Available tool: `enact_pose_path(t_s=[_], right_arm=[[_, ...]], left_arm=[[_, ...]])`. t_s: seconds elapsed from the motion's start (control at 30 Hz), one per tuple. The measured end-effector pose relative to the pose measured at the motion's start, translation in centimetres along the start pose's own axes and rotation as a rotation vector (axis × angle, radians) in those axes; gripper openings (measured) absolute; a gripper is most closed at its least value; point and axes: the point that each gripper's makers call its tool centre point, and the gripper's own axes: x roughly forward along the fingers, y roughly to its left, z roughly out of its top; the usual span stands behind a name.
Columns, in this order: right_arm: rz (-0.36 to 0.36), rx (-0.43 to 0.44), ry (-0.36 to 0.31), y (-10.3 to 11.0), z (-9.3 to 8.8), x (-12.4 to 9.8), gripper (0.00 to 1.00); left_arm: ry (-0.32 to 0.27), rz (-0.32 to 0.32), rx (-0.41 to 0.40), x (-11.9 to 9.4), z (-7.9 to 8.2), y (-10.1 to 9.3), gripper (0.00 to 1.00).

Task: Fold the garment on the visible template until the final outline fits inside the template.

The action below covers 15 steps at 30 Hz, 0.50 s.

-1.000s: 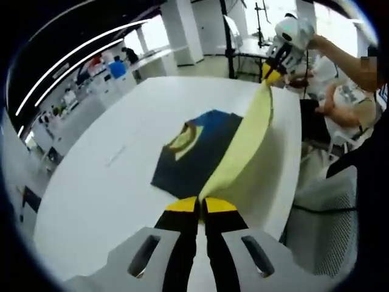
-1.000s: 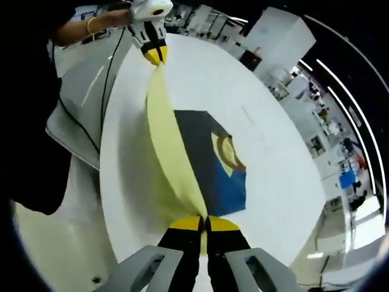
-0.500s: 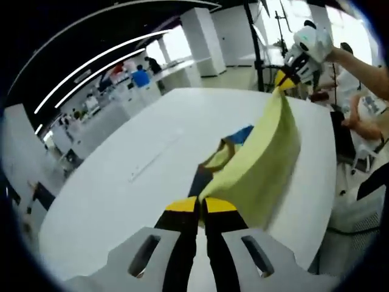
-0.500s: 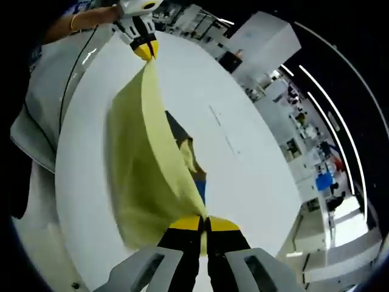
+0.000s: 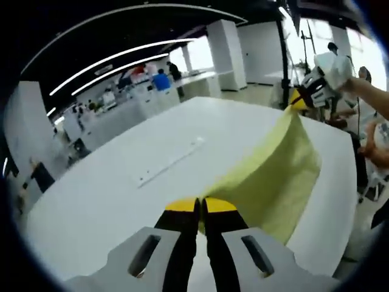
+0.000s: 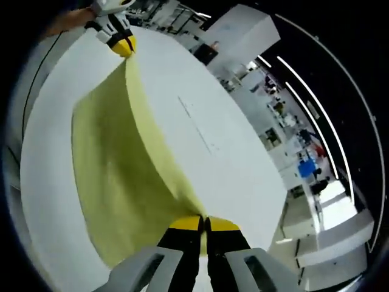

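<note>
The garment (image 5: 276,179) shows its pale yellow side, a broad sheet of soft cloth stretched taut along its upper edge between two pinched corners and lifted off the white table (image 5: 152,158). Below that edge it sags in a loose curtain; in the right gripper view (image 6: 115,176) faint creases run across it

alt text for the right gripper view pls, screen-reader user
The right tool, jaws shut, pinches one end of a pale yellow garment whose top edge stretches taut across a white table to the left tool, which grips the far end. The rest of the cloth hangs below that edge. An open workspace with ceiling light strips lies beyond.
</note>
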Motion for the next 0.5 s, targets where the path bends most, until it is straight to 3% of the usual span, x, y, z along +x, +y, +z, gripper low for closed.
enact_pose_path(t_s=[0.27,0.5], right_arm=[[-0.035,0.058,0.053,0.2,-1.4,3.8,0.00],[0.003,0.074,0.096,1.6,-2.7,7.4,0.00]], left_arm=[[0.047,-0.005,-0.013,3.6,-1.3,0.9,0.00],[0.141,-0.041,-0.031,7.4,-4.9,1.0,0.00]])
